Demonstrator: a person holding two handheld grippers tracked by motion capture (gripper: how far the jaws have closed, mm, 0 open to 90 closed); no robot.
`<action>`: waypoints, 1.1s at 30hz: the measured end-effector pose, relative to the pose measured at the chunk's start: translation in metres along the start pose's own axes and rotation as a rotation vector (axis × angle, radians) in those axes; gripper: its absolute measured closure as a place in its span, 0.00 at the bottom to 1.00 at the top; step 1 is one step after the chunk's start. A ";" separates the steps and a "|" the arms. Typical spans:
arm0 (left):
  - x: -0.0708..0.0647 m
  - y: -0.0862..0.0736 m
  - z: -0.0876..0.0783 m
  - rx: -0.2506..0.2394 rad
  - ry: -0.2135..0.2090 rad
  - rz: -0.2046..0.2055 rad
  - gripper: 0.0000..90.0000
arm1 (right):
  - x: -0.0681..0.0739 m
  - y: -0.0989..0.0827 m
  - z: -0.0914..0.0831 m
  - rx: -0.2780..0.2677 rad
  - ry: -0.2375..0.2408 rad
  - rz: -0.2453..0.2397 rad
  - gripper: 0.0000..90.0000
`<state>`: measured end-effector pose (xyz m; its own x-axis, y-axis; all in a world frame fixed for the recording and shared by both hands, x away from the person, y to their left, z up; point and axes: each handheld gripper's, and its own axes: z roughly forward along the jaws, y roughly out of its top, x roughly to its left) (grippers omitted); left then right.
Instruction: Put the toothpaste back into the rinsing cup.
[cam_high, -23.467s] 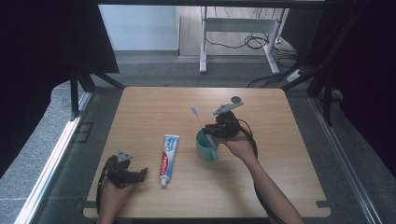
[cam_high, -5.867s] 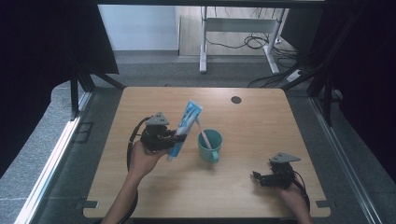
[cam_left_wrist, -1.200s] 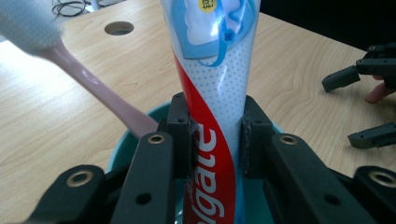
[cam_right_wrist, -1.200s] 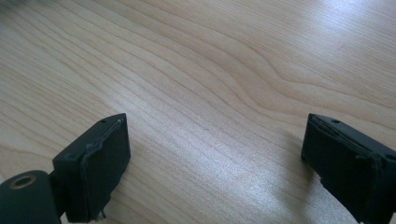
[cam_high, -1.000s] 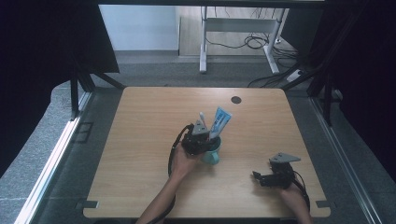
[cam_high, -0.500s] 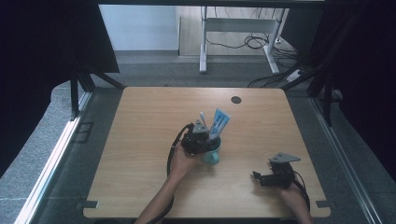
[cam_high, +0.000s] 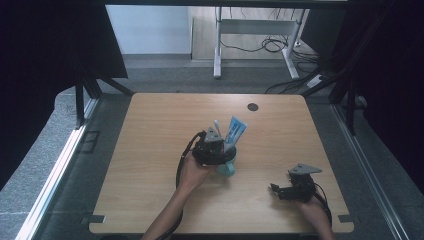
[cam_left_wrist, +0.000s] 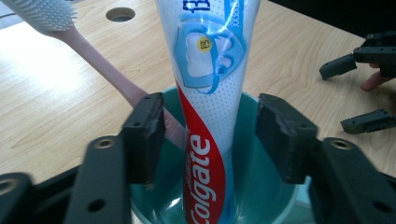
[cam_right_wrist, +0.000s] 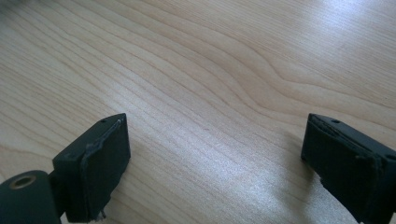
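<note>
Wooden table: left gripper jaws, just opening, flank toothpaste apparently untouched in cup; right gripper open.

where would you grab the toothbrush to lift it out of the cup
Grip the pink handle of the toothbrush midway, above the rim of the teal cup, coming from above on the side away from the toothpaste tube. It leans clear there; lower down, tube and cup wall crowd it.
</note>
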<state>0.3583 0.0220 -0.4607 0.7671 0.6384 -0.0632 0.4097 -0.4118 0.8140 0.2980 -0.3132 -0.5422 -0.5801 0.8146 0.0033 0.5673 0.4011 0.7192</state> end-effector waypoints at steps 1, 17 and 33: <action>-0.001 0.000 -0.001 0.003 0.004 0.000 0.41 | 0.000 0.000 0.000 0.001 -0.002 0.000 0.08; 0.001 0.002 -0.015 0.042 0.007 0.019 0.13 | 0.000 0.000 0.000 0.001 -0.002 -0.002 0.08; 0.008 -0.005 -0.032 0.036 0.013 0.011 0.00 | 0.000 0.000 0.000 0.001 -0.002 -0.001 0.08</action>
<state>0.3462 0.0504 -0.4468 0.7654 0.6419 -0.0463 0.4189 -0.4423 0.7930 0.2980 -0.3133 -0.5421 -0.5793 0.8151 0.0007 0.5673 0.4025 0.7184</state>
